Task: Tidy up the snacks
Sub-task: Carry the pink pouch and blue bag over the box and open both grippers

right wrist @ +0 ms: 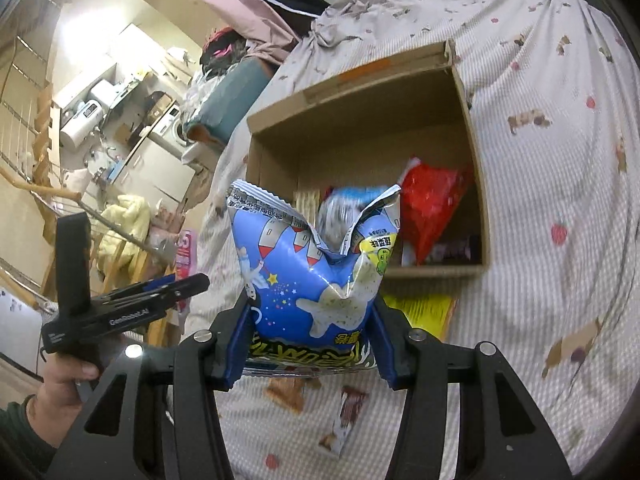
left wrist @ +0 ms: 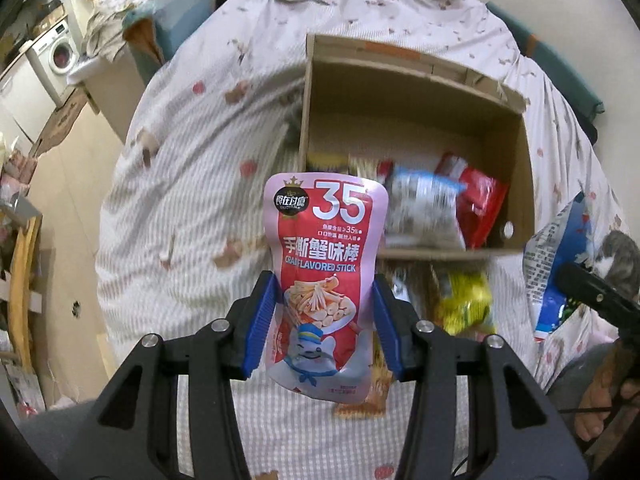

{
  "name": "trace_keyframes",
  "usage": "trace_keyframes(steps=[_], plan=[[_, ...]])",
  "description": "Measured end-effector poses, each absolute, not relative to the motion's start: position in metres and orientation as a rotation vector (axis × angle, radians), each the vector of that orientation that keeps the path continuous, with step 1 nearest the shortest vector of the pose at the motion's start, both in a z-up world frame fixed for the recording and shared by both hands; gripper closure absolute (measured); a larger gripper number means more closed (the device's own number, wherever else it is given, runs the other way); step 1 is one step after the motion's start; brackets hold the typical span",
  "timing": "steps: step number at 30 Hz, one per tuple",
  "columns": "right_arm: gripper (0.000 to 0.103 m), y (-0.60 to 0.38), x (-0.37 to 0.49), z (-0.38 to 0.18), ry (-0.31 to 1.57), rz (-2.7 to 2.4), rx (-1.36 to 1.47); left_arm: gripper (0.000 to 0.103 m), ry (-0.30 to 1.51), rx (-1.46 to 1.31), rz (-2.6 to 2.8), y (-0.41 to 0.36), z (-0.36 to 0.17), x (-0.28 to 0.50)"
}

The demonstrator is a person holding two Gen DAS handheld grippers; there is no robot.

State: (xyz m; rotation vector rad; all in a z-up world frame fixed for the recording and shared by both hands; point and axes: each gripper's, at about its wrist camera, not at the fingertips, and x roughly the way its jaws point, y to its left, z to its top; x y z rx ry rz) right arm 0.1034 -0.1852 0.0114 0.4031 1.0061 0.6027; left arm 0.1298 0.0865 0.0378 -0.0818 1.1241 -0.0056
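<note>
Two packs: you're holding both up in front of the box, one per gripper.
Crab stick pouch (left wrist: 326, 276): pink/red, upright, hanging betw. the blue pads (left wrist: 262, 330) of your left gripper (left wrist: 325, 320), which is clamping its lower half.
Blue snack bag (right wrist: 316, 276): crumpled at top, your right gripper (right wrist: 310, 340) is squeezing its bottom.
Cardboard box (left wrist: 516, 184): lying open on the bedsheet (left wrist: 180, 200), w/ red bag (left wrist: 478, 200) & blue-white bag (left wrist: 424, 208) sitting inside.
Yellow pack (left wrist: 466, 304): resting on sheet just outside the box.
</note>
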Motion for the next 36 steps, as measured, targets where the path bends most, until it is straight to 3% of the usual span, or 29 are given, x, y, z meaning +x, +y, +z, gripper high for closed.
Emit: trace_keyframes(steps=[17,20,29,33,35,36], plan=[[0.05,-0.17,0.201,0.008,0.944,0.505,0.4,0.059,1.044,-0.05,0.019,0.072,0.025,0.221],[0.049,-0.165,0.207,-0.004,0.923,0.487,0.368,0.059,0.98,-0.021,-0.009,0.069,0.014,0.223],[0.049,-0.162,0.224,-0.025,0.943,0.472,0.367,0.059,1.006,-0.03,-0.023,0.062,-0.004,0.232],[0.044,-0.159,0.229,-0.027,0.938,0.502,0.404,0.057,1.004,-0.027,-0.032,0.06,-0.008,0.234],[0.022,-0.16,0.23,-0.031,0.954,0.514,0.43,0.057,1.011,-0.045,-0.042,0.06,-0.009,0.235],[0.017,-0.16,0.23,-0.031,0.955,0.512,0.436,0.055,1.013,-0.053,-0.046,0.061,-0.009,0.235]])
